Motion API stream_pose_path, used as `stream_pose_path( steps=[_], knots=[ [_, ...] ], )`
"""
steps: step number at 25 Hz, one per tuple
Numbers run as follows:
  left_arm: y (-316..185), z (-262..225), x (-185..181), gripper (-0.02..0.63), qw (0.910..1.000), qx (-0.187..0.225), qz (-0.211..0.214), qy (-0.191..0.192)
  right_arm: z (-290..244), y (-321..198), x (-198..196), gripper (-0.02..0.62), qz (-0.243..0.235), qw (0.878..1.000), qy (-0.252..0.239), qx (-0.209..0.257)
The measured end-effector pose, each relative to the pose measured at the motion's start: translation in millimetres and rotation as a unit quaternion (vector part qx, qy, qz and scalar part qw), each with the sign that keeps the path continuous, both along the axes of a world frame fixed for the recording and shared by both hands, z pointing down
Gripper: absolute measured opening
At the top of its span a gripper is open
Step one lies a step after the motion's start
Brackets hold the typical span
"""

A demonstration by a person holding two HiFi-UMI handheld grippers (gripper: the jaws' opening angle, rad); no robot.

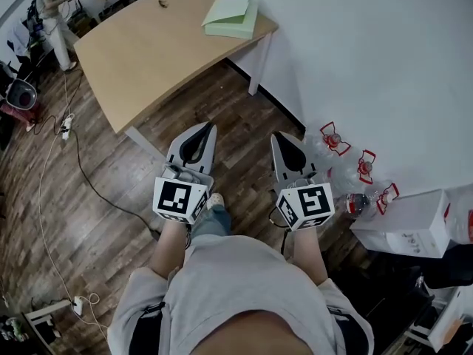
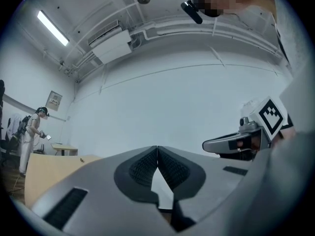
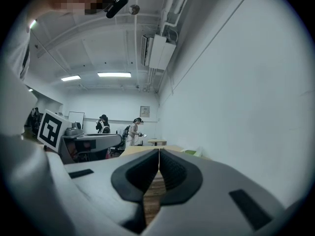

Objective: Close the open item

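A pale green booklet or folder [image 1: 233, 17] lies on the far right corner of a wooden table [image 1: 140, 54], its cover slightly raised. It also shows small and far off in the right gripper view, as a green folder [image 3: 193, 153]. My left gripper [image 1: 205, 129] and right gripper [image 1: 278, 137] are held side by side over the wooden floor, well short of the table. Both are shut with nothing between the jaws. The left gripper [image 2: 157, 149] points at the white wall; the right gripper [image 3: 159, 152] points along the wall toward the table.
Clear bottles with red handles [image 1: 334, 139] stand along the white wall at the right, beside a white box [image 1: 406, 228]. A cable and a power strip [image 1: 65, 126] lie on the floor at left. A person [image 1: 52, 13] stands beyond the table. A small dark object [image 1: 162, 4] lies on the tabletop.
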State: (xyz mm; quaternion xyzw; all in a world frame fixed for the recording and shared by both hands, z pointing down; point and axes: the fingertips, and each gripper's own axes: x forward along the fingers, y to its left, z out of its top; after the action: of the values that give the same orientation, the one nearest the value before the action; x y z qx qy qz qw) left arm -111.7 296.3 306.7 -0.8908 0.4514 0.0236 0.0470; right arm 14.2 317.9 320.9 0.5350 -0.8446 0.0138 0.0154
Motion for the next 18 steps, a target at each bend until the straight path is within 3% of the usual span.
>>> stream_pose_path(
  steps=[18],
  knots=[
    [-175.4, -8.7, -30.4, 0.017, 0.9987, 0.013, 0.048, -0.001, -2.8, -168.2, -34.5, 0.011, 0.044, 0.999, -0.013, 0.005]
  ],
)
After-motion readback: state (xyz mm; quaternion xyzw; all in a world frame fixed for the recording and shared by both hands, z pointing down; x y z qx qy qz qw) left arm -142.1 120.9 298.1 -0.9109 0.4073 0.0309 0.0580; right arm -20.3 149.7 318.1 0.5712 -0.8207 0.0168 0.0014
